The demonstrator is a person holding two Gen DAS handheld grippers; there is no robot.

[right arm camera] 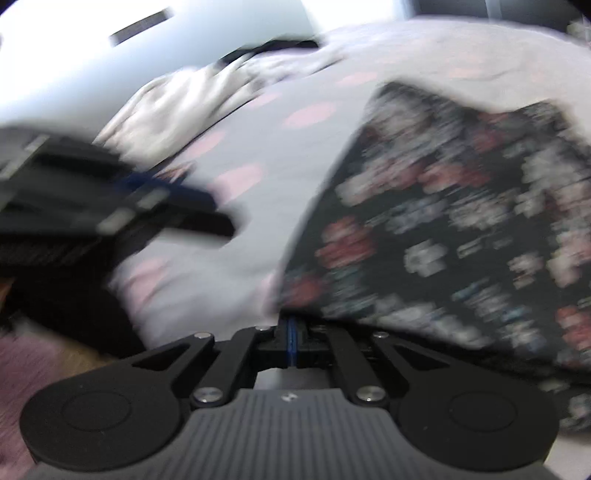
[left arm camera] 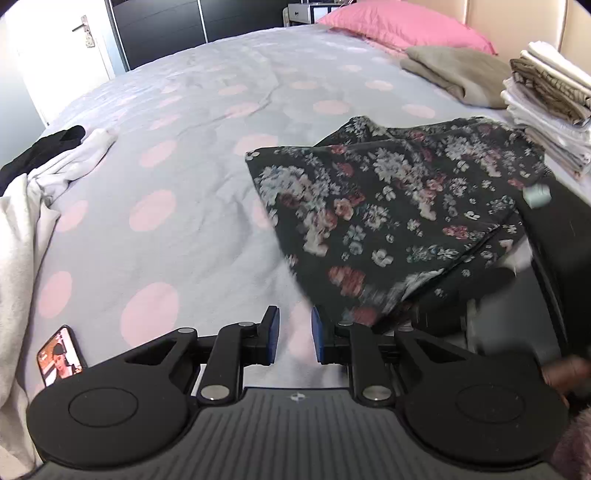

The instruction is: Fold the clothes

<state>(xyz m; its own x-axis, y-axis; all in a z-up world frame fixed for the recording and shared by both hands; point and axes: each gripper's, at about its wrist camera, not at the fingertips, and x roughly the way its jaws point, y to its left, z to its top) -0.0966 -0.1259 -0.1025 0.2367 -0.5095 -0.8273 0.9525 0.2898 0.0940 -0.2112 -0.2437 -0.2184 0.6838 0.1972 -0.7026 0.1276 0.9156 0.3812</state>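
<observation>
1. While the floral garment (left arm camera: 399,206) lies partly doubled over on the spotted bedspread (left arm camera: 177,155), the fold looks to be mid-way — one layer sits over another, with a loose corner toward the bed's near edge.
2. The left gripper (left arm camera: 294,341) hangs released above bare bedspread just beside the garment's near corner, its blue pads parted and nothing between them.
3. The right gripper (right arm camera: 291,341) has its pads pressed together at the garment's hem (right arm camera: 424,229); it appears clenched on the cloth, though the fabric hides the fingertips.
4. Done, by my reading: a stack of folded laundry (left arm camera: 546,107) stands beside the garment, and a folded beige piece (left arm camera: 458,72) lies near the pink pillow (left arm camera: 402,24).
5. Left to do: a heap of white clothes (left arm camera: 33,206) with a black item (left arm camera: 44,147) on the far side, well apart from the garment.
6. Hard to make out — the right wrist view is heavily blurred, so the garment's creases and the exact grip point are unclear. A phone (left arm camera: 59,356) rests near the left gripper.
</observation>
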